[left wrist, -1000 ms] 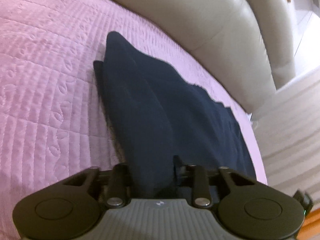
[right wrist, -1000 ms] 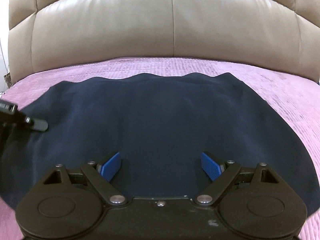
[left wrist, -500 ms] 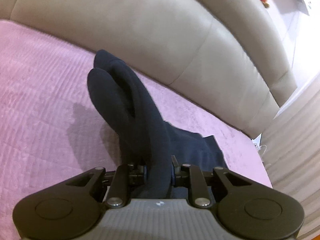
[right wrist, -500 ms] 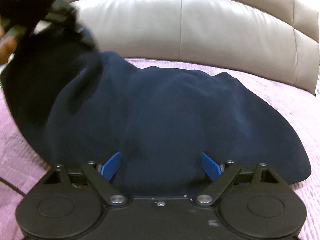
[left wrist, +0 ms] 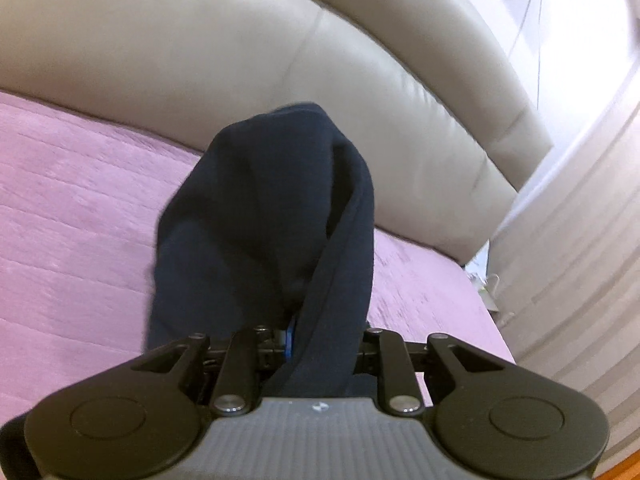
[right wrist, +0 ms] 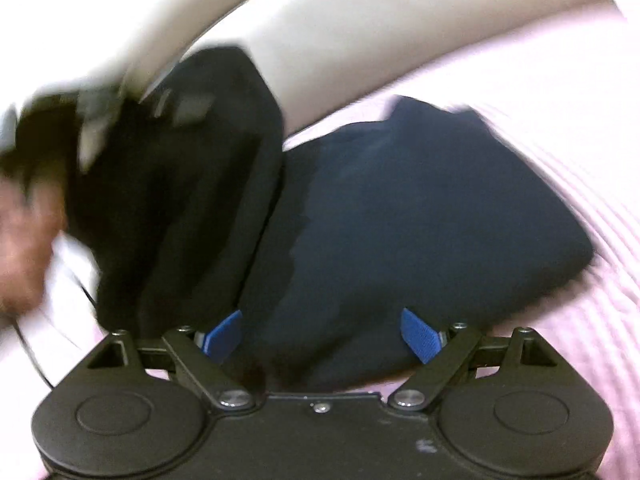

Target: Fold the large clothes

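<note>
- Left gripper (left wrist: 320, 344): jaws pinched on a bunched fold of the dark navy garment (left wrist: 276, 220); a sliver of blue pad shows beside the cloth. Fabric rises out of the jaws in a rounded hump, lifted clear of the pink quilted bedspread (left wrist: 72, 216).
- Left wrist view only: beige padded headboard (left wrist: 224, 52) sharp behind the hump, the bed's far edge, and a pale striped wall (left wrist: 580, 248) at right.
- Right gripper (right wrist: 322, 338): jaws spread wide, blue pads (right wrist: 420, 334) apart, nothing clamped. Garment lies just ahead of and between the pads, flat on the bedspread (right wrist: 560, 92).
- Right wrist view only: the cloth's full extent. Its left part is raised and doubling toward the flat right part, whose far edge reaches the right of the bed. At far left, blurred, a hand (right wrist: 24, 240) and the other gripper's black body carry the raised portion. Frame heavily motion-smeared; fine detail unreadable.
- Containers: none in either view.
</note>
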